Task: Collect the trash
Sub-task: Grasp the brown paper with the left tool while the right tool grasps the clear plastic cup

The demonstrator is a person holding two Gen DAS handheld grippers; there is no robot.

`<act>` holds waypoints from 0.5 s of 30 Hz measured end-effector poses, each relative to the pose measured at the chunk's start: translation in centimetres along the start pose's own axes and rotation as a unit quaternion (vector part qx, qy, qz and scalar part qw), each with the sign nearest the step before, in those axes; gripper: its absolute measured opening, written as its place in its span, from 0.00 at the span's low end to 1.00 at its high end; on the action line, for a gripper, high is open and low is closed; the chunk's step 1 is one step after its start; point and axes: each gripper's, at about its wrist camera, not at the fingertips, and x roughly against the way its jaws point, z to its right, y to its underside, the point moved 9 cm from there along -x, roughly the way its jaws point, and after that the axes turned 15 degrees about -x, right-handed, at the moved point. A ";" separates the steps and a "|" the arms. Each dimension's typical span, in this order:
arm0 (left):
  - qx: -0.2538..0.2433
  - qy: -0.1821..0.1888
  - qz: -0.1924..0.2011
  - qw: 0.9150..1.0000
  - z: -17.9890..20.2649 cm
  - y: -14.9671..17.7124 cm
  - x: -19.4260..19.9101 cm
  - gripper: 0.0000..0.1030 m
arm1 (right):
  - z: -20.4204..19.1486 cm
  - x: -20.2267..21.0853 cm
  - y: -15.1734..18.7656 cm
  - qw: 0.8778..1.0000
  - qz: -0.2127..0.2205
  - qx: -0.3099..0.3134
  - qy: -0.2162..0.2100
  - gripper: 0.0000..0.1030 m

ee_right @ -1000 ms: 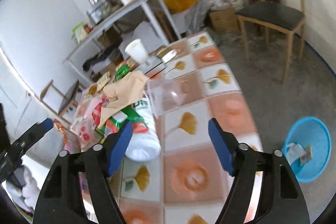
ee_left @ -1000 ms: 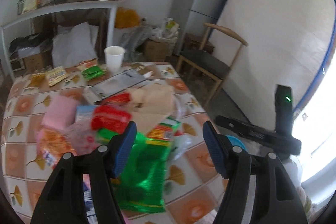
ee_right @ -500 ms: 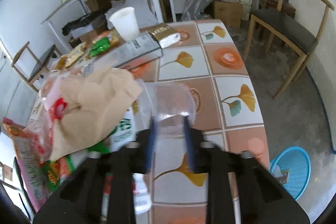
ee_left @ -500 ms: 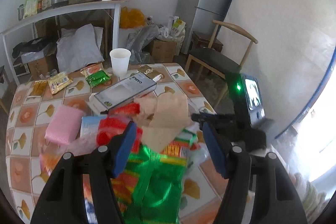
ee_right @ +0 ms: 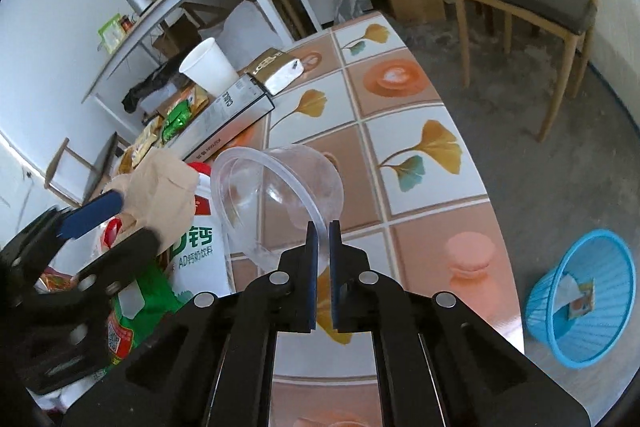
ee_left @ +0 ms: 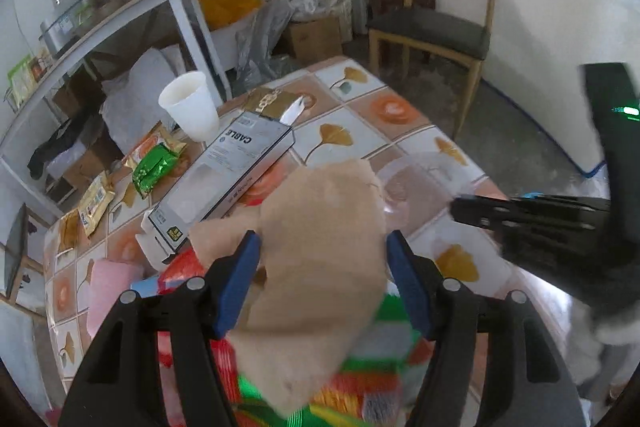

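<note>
We see the tiled table point(ee_right: 404, 131) with its leaf-pattern cloth, littered across its left side. On the floor to its right sits a blue basket point(ee_right: 600, 291) holding a few scraps, well apart from the table pile. A grey cable box point(ee_left: 224, 187) lies flat mid-table, with a white paper cup point(ee_left: 192, 107) upright just behind it. A tan crumpled paper point(ee_left: 324, 267) sits on top of the wrapper pile, beside a white drink carton point(ee_right: 200, 247). A clear plastic cup point(ee_right: 280, 195) lies on its side near the carton, mouth toward the camera. The right gripper point(ee_right: 323, 231) has just been closing; its jaws are nearly together, pinching the clear cup's rim wall. The left gripper point(ee_left: 320, 259) has jaws apart, straddling the tan paper, pads not pressing on it.
</note>
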 end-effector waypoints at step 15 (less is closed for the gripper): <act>0.084 0.027 0.007 0.996 -2.1 1.1 0.2 0.10 | 0.7 0.5 -0.1 1.000 -0.001 -0.016 -0.023 0.04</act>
